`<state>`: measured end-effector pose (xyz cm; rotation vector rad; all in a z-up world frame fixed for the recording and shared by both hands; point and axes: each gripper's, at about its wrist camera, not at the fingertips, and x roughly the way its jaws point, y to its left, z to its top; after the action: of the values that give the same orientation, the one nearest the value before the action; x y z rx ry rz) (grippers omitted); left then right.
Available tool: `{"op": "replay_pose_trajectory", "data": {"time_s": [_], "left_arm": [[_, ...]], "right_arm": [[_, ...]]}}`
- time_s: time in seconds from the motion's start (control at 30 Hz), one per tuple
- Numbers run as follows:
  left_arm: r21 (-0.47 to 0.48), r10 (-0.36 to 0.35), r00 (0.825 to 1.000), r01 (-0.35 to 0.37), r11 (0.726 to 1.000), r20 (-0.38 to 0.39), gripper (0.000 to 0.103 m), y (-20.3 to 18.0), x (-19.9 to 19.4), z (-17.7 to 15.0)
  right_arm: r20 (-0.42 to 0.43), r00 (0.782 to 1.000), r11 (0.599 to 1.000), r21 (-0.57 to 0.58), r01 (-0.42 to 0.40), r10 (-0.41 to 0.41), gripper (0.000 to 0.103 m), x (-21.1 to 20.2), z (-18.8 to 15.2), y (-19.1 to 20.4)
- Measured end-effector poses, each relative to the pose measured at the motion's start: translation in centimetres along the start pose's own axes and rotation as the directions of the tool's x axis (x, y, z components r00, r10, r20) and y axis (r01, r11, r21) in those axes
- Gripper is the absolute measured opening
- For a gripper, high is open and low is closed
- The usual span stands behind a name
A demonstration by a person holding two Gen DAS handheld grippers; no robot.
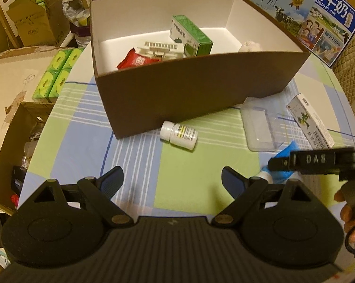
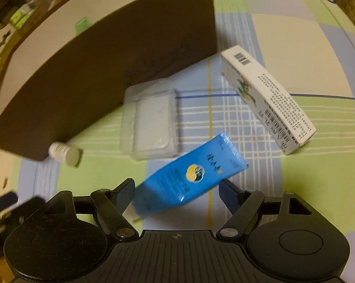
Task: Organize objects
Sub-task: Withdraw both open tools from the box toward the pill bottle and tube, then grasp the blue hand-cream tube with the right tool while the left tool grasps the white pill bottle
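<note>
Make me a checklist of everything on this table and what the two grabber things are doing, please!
Surface: round table with a checked cloth, green, blue and cream.
Job's things: brown box holding a green carton, a red packet and a white plastic piece. Outside it lie a white pill bottle, a clear tray, a white carton and a blue tube.
Clutter: nothing seen.
Grippers: left gripper open over bare cloth; right gripper open with the blue tube between its fingers, not clamped.
Cables: nothing seen.
Surroundings: milk cartons behind the box, green tissue packs and cardboard boxes to the left.
</note>
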<state>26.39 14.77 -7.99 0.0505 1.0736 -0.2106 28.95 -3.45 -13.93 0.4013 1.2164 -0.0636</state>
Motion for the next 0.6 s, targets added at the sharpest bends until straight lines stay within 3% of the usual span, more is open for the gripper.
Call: {"op": "replay_pose_trajectory", "data": {"time_s": [0.23, 0.6], "left_arm": [[0.005, -0.003, 1.000, 0.003, 1.000, -0.003, 0.088, 0.2, 1.0, -0.2], [0.117, -0.042, 0.996, 0.032, 0.993, 0.080, 0.088, -0.9, 2.8, -0.6]], "right_arm": [[0.029, 0.998, 0.998, -0.028, 0.053, -0.053, 0.075, 0.6, 0.0, 0.6], [0.014, 0.998, 0.968, -0.244, 0.059, -0.057, 0.075, -1.2, -1.9, -2.7]]}}
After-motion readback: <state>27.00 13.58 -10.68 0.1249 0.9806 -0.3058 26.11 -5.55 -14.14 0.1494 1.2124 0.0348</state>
